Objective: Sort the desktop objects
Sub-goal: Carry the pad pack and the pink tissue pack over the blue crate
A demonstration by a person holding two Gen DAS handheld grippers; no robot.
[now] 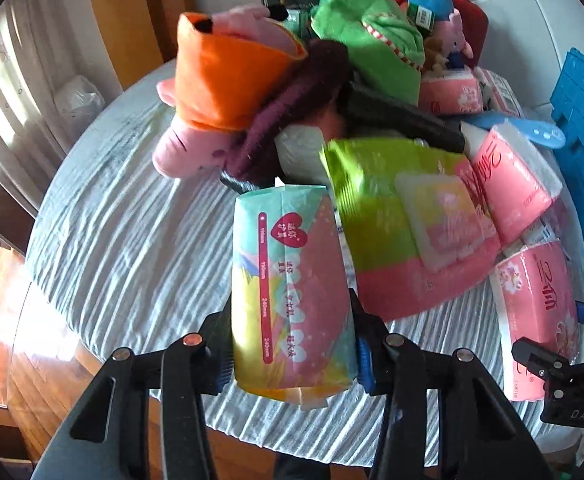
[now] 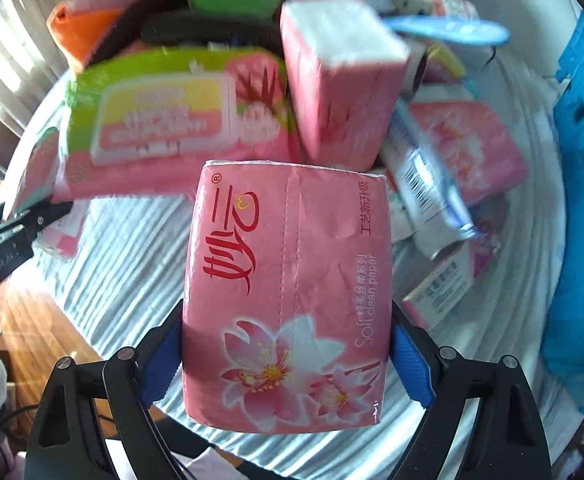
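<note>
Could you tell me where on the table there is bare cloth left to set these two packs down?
The striped cloth lies bare left of the teal pack in the left gripper, below the orange plush. The far and right side is crowded: green wipes pack, pink tissue packs, up to the blue crate.

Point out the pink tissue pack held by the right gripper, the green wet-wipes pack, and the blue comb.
pink tissue pack (image 2: 288, 300): right wrist view, front face.
green wet-wipes pack (image 2: 164, 120): right wrist view, lid label.
blue comb (image 2: 447, 30): right wrist view, mid-body.
</note>
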